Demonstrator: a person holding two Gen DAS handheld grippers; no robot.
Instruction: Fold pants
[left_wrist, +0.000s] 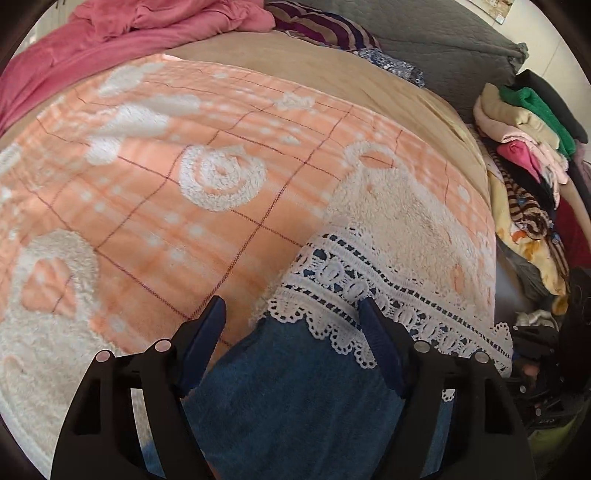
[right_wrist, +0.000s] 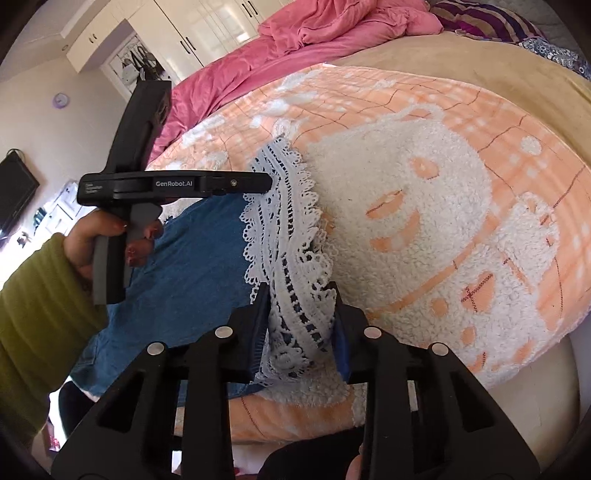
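a bed (left_wrist: 332, 74) fills the room, spread with a peach and white blanket (left_wrist: 184, 166). across its near edge lie the blue pants (left_wrist: 295, 387), their white lace hem (left_wrist: 369, 273) resting on the blanket. a pile of clothes (left_wrist: 524, 122) sits beside the bed. the left tongs (left_wrist: 291, 317) hang released over the hem edge, denim between the fingers but not pinched. the right tongs (right_wrist: 301, 317) are clenched on the bunched lace hem (right_wrist: 291, 229). a hand (right_wrist: 99, 240) in a green sleeve (right_wrist: 33, 314) holds the left handle.
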